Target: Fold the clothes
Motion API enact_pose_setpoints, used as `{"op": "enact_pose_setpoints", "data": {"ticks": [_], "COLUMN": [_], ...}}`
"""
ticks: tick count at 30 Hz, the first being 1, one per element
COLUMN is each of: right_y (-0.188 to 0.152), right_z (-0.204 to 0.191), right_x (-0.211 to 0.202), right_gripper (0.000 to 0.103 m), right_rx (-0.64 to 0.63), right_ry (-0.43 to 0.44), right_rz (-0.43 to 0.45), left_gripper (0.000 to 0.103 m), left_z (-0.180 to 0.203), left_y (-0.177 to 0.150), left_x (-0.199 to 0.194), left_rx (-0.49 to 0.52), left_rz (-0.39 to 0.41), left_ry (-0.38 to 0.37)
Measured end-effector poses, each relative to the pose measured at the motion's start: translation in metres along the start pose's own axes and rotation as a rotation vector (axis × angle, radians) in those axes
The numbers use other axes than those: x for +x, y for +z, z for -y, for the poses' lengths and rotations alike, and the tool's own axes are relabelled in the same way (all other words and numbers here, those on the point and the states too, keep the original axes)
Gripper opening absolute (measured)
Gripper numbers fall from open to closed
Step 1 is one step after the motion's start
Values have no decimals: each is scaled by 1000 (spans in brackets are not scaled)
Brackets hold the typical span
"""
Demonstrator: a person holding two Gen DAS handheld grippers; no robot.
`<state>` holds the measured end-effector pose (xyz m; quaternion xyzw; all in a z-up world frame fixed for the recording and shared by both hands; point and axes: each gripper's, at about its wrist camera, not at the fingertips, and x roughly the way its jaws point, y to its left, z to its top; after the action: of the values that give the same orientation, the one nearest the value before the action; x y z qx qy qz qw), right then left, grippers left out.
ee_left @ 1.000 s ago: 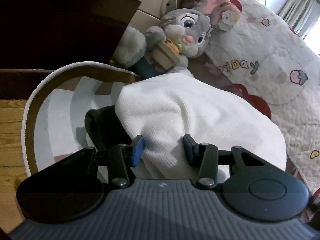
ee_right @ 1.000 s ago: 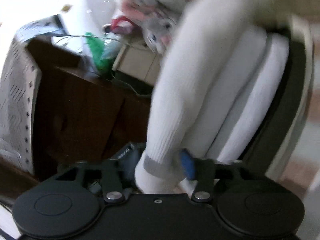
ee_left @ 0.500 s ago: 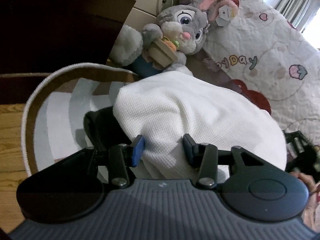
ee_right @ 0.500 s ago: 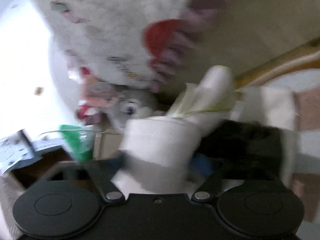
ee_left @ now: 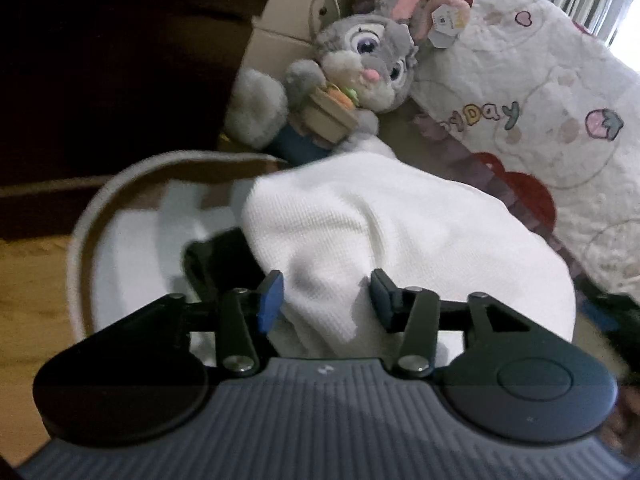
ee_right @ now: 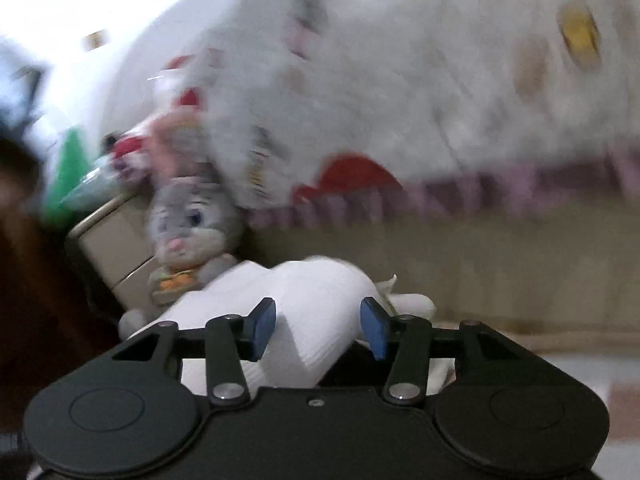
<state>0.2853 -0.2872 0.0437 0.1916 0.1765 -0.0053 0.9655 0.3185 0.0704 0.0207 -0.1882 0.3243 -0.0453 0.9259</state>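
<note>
Left gripper (ee_left: 326,300) has eased its jaws wider than a second ago and they are opening – the white garment (ee_left: 400,240) sits between them, bunched over a dark one on the rug (ee_left: 132,240). Right gripper (ee_right: 318,328) has swung round from the dangling sleeve; its jaws are opening too, with a white fold between – likely a release, the fold set down.

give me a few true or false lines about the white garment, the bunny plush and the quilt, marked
1. White garment lies between the left gripper's jaws. True.
2. The bunny plush is green. False: it is grey, with a pink nose.
3. The quilt bears the letters "Day". True.
4. The right gripper has nothing between its jaws. False: white garment sits between them.
5. The rug under the garment is plain black. False: white and brown bands.
</note>
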Motion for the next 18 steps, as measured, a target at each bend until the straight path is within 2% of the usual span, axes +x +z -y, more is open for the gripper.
{"op": "enact_pose_setpoints", "data": {"ticks": [2, 8, 12, 18], "right_y": [2, -21, -47, -78], "right_z": [-15, -42, -49, -46], "right_x": [-22, -92, -130, -172], "right_gripper": [54, 56, 57, 57], "right_rx": [-79, -177, -207, -199], "right_ry": [39, 130, 123, 63], "right_rz": [3, -92, -125, -167], "left_gripper": [65, 86, 92, 93], "left_z": [9, 41, 59, 76], "left_y": [1, -20, -54, -92], "left_x": [-19, -72, -93, -104], "left_rx": [52, 180, 238, 201], "left_rz": [17, -8, -39, -126], "left_ry": [28, 70, 92, 113]}}
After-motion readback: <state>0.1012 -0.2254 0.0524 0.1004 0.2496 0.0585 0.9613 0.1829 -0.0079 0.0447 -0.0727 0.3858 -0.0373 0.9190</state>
